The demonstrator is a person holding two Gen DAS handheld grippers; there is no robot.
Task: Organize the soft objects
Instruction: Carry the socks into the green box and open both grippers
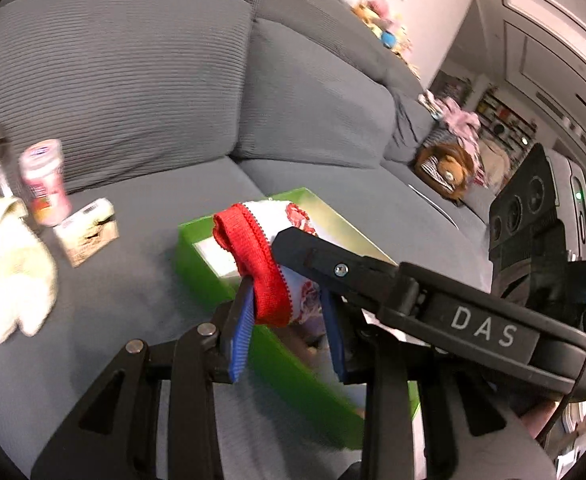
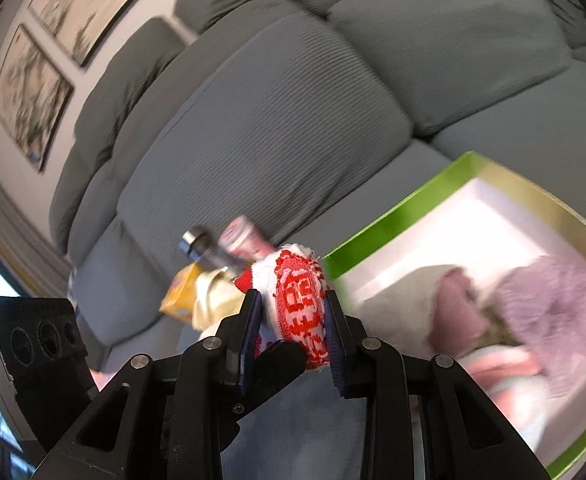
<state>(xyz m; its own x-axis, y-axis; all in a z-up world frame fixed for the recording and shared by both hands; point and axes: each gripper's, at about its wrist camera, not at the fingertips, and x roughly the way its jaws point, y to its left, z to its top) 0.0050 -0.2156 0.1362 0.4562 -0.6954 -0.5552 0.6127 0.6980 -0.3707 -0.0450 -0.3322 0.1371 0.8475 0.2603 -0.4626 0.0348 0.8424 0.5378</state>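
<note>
Left wrist view: both tools [image 1: 287, 300] [image 2: 293, 320] pinch the red-and-white sock [image 1: 269, 264] above the green box [image 1: 197, 256].

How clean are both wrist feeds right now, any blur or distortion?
Left wrist view: red-and-white sock fairly sharp, green box edge and cream cloth smeared. Right wrist view: sock sharp, but the box's contents, bottles and wall pictures motion-blurred. Both show strong fisheye bending.

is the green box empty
No, the right wrist view shows the green box already holding soft items, among them a fuzzy lilac piece and pink fabric.
</note>
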